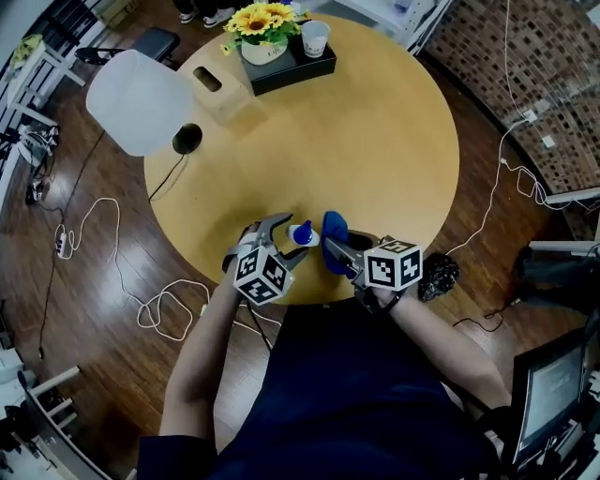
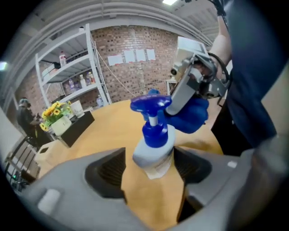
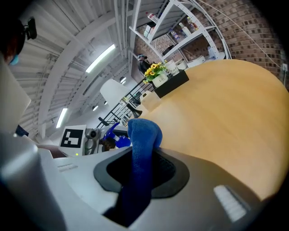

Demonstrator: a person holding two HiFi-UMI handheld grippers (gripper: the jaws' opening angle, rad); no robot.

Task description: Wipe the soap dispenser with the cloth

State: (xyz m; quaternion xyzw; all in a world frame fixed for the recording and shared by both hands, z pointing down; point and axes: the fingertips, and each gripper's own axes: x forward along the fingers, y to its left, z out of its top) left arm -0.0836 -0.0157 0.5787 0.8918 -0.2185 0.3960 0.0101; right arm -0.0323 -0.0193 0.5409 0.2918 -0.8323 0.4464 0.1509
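Observation:
A white soap dispenser [image 1: 302,234] with a blue pump head stands near the front edge of the round wooden table [image 1: 375,141]. My left gripper [image 1: 287,237] is open around it. In the left gripper view the bottle [image 2: 153,151] sits between the pads [image 2: 108,171], with a gap on the left side. My right gripper [image 1: 343,249] is shut on a blue cloth [image 1: 334,238], held just right of the pump. The right gripper view shows the cloth [image 3: 143,135] pinched upright between the jaws. The bunched cloth [image 2: 190,115] touches the pump head [image 2: 151,103].
At the table's far side stand a black tray [image 1: 291,67] with sunflowers [image 1: 262,19] and a paper cup [image 1: 315,37], a wooden tissue box [image 1: 217,92] and a white lamp shade [image 1: 139,99]. Cables [image 1: 159,305] lie on the floor to the left.

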